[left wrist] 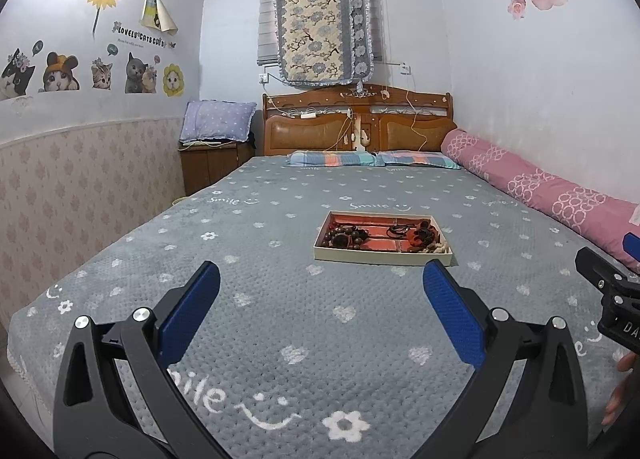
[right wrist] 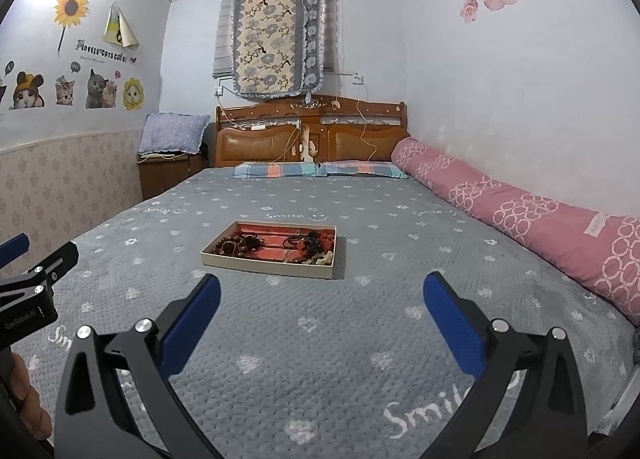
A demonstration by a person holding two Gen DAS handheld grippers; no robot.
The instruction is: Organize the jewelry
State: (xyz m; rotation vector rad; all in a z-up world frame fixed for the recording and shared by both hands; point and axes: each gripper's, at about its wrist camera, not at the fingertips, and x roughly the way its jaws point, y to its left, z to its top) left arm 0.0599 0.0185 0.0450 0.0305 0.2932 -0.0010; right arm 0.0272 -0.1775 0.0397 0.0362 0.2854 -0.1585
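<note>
A shallow cream box with a red lining (left wrist: 382,258) lies in the middle of the grey bedspread (left wrist: 280,319); it also shows in the right wrist view (right wrist: 264,265). Inside lie a dark wooden bead bracelet (left wrist: 340,237) (right wrist: 232,247), black cords (left wrist: 400,229) (right wrist: 294,241) and a pale trinket at the near right corner (left wrist: 438,247) (right wrist: 323,258). My left gripper (left wrist: 322,279) is open and empty, well short of the box. My right gripper (right wrist: 322,291) is open and empty, also short of the box. Each gripper shows at the edge of the other's view.
A rolled pink quilt (left wrist: 540,187) (right wrist: 520,207) lies along the right side of the bed by the wall. Two striped pillows (left wrist: 372,159) sit at the wooden headboard (left wrist: 360,119). A nightstand with a blue pillow (left wrist: 216,131) stands at the far left.
</note>
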